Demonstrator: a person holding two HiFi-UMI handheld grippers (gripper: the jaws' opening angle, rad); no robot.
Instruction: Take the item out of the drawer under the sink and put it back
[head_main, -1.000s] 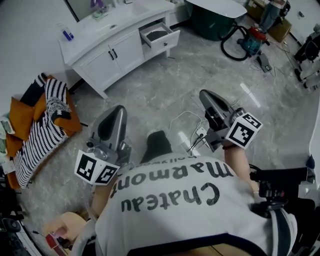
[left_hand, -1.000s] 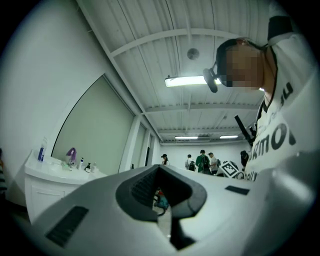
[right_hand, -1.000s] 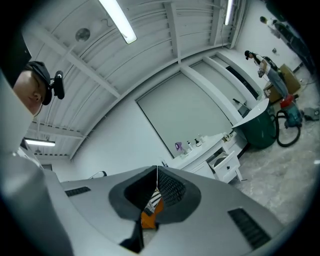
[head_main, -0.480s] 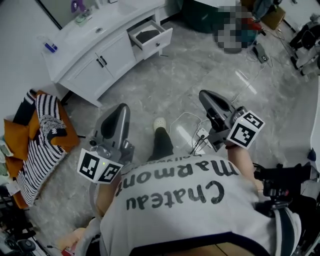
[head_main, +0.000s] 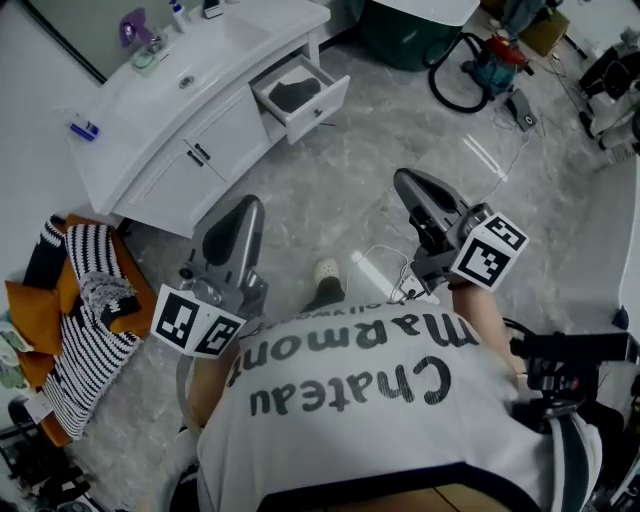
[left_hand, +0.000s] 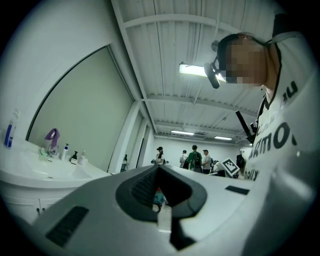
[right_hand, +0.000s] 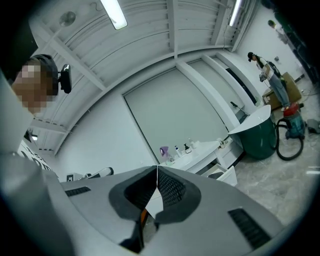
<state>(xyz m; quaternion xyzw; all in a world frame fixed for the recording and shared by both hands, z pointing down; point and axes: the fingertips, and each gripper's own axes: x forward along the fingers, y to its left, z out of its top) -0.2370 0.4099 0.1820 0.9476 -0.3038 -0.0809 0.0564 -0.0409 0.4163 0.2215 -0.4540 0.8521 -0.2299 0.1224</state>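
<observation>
The white sink cabinet stands at the upper left of the head view, its right-hand drawer pulled out. A dark item lies inside that drawer. My left gripper hovers over the floor well short of the cabinet, jaws shut and empty. My right gripper is held at the same height to the right, also shut with nothing in it. In the right gripper view the open drawer shows beyond my shut right gripper. In the left gripper view my left gripper points up past the sink top.
A chair piled with striped and orange clothes stands at the left. A green bin and a red vacuum with hose sit at the top right. Cables and a power strip lie on the marble floor near my foot. Bottles stand on the sink top.
I have stepped closer to the cabinet; it and the open drawer have shifted in the head view. Both grippers have stayed shut and level in front of me.
</observation>
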